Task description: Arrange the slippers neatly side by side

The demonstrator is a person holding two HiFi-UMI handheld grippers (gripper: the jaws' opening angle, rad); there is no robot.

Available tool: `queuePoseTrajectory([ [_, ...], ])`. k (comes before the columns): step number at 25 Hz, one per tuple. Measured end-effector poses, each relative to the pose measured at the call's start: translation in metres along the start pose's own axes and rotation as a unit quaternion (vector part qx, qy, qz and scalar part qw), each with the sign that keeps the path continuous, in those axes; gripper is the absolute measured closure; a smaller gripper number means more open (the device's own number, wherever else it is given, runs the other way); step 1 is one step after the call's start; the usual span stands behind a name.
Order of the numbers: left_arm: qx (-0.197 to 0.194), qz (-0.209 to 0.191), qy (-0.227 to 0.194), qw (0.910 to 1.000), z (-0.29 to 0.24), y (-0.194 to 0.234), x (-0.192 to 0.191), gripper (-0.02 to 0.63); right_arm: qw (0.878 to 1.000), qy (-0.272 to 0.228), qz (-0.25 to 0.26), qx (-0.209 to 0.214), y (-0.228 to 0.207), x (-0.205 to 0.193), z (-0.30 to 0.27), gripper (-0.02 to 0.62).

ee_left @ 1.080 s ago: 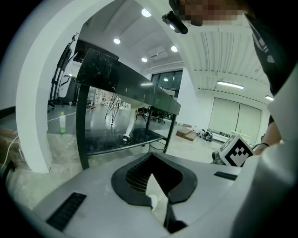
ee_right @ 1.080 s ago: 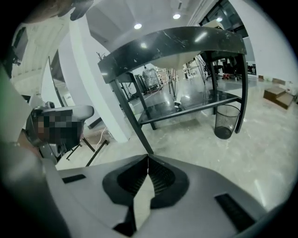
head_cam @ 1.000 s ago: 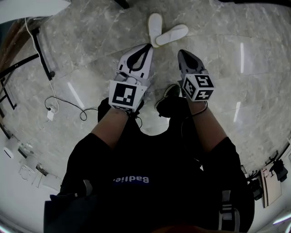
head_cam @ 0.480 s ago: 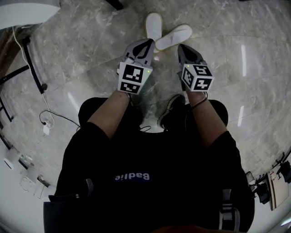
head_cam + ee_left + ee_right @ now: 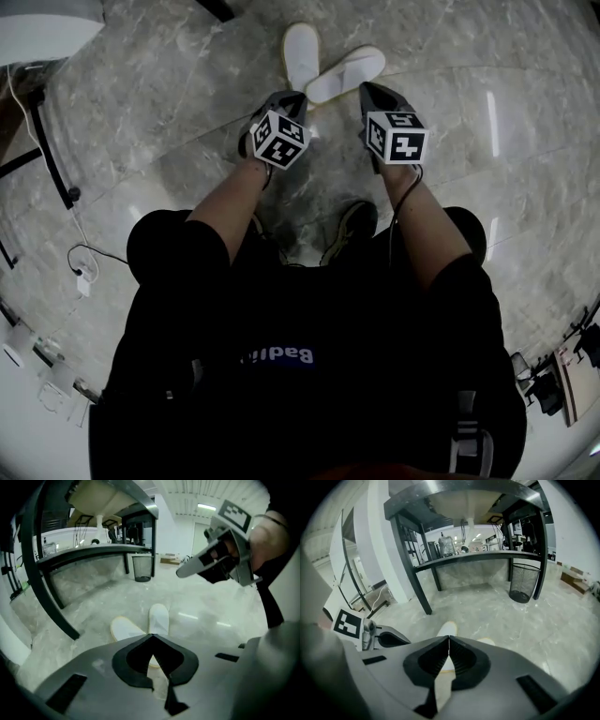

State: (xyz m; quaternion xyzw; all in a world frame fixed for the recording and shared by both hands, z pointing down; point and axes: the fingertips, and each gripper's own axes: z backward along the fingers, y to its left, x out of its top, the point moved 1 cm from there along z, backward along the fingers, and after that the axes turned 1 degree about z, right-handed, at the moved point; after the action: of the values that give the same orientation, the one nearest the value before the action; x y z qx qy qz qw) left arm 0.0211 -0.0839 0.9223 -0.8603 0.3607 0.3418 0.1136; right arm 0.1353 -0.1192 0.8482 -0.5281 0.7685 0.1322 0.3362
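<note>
Two white slippers lie on the marble floor in a V, heels close together: one (image 5: 301, 54) points away from me, the other (image 5: 345, 74) angles off to the right. In the left gripper view they are the right slipper (image 5: 158, 619) and the left slipper (image 5: 124, 629), just beyond the jaw tips. My left gripper (image 5: 298, 96) hangs above their near ends, shut and empty. My right gripper (image 5: 367, 89) is beside the angled slipper, also shut with nothing in it. From the right gripper view, one slipper (image 5: 447, 630) shows past the closed tips.
A black-legged table (image 5: 423, 592) stands beyond the slippers, with a wire-mesh bin (image 5: 522, 584) beside it. At the left, a black frame (image 5: 52, 150) and a cable with a plug (image 5: 82, 272) lie on the floor. The person's shoe (image 5: 352, 225) is under the grippers.
Both grippers have dropped toward the slippers, the left one further and with a roll of the wrist. The person has bent lower over the floor. The slippers have not moved.
</note>
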Motion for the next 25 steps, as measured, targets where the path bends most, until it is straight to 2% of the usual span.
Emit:
queuePoseTrajectory([
  [3, 0.004, -0.015, 0.036, 0.9992, -0.026, 0.001, -0.03, 0.612, 0.999, 0.004, 0.032, -0.004, -0.004, -0.001, -0.009, 0.595],
  [6, 0.006, -0.025, 0.052, 0.9983, -0.048, 0.003, -0.047, 0.612, 0.998, -0.002, 0.06, -0.008, -0.01, 0.001, -0.016, 0.595],
  [11, 0.005, -0.035, 0.067, 0.9971, -0.075, 0.008, -0.072, 0.612, 0.998, -0.022, 0.054, -0.015, -0.021, -0.008, -0.029, 0.595],
  [14, -0.002, -0.046, 0.07, 0.9965, -0.088, 0.005, -0.08, 0.612, 0.998, -0.004, 0.053, -0.023, -0.032, -0.026, -0.039, 0.595],
  [18, -0.01, -0.042, 0.075, 0.9962, -0.095, 0.0, -0.08, 0.612, 0.999, 0.016, -0.011, -0.025, -0.063, -0.032, -0.037, 0.595],
  [22, -0.015, -0.032, 0.079, 0.9962, -0.093, -0.004, -0.081, 0.612, 0.998, 0.026, -0.052, -0.02, -0.115, 0.007, -0.021, 0.572],
  [25, -0.016, -0.047, 0.084, 0.9952, -0.094, -0.007, -0.086, 0.612, 0.996, 0.024, -0.079, -0.024, -0.147, 0.032, -0.018, 0.565],
])
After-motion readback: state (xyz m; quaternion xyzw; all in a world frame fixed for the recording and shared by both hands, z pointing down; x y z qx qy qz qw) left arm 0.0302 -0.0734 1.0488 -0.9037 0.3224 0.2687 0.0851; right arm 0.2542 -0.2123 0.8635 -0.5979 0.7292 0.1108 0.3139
